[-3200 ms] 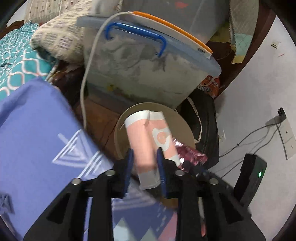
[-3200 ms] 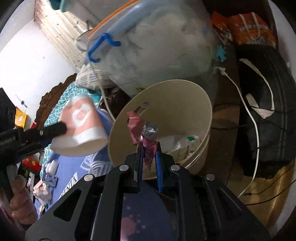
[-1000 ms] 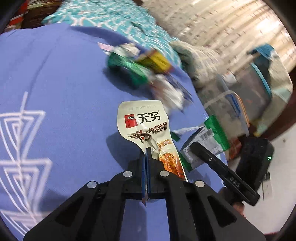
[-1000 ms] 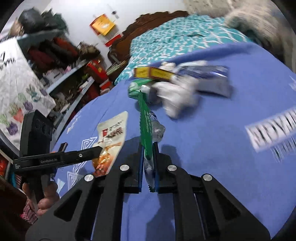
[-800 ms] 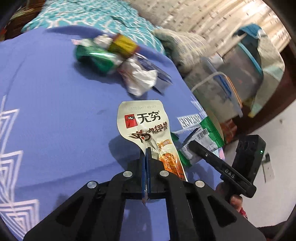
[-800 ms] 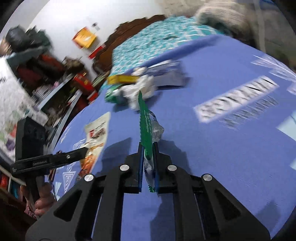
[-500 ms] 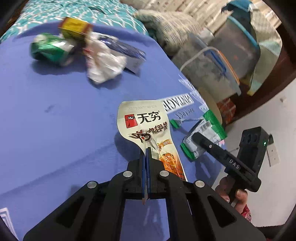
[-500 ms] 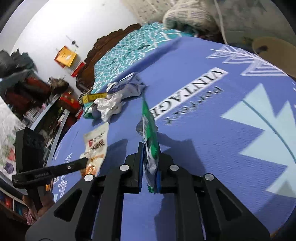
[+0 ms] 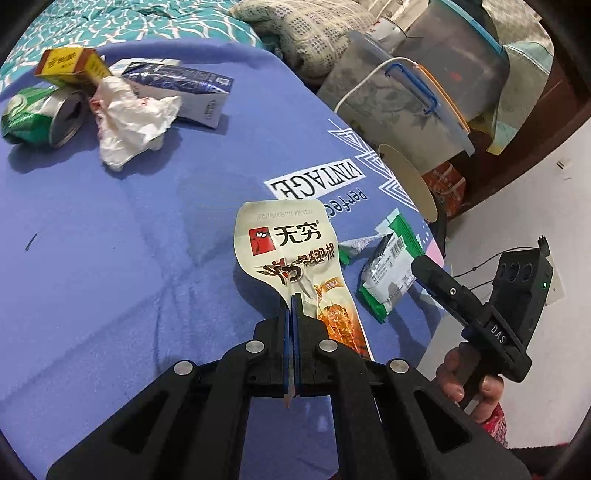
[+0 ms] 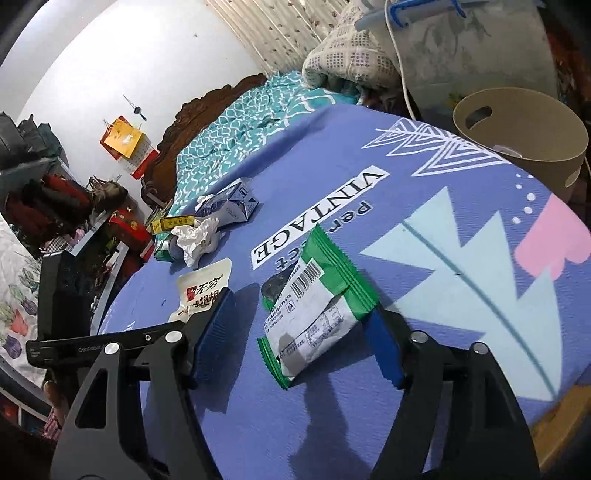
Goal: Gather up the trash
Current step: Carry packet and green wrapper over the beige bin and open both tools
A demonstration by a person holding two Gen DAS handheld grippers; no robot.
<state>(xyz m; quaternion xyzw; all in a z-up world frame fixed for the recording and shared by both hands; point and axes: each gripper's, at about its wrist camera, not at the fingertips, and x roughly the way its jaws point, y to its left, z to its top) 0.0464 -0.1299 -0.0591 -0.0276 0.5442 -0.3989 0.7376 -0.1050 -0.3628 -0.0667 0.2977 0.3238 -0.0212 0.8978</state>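
Left gripper [image 9: 293, 325] pinching cream snack pouch [image 9: 295, 251] just left of green wrapper [image 10: 317, 314], right gripper [image 10: 295, 332] spread, jaws just opened, wrapper loose between them short of bin [image 10: 524, 122]; both light, crinkly, slippery foil, best pinched at flat sealed edge.

a teal patterned bedspread [image 10: 236, 122] lies past my purple printed cloth [image 9: 110, 221]; a clear storage box with blue handle [image 9: 413, 92] and, i think, a knitted pillow [image 9: 314, 29] sit beyond.
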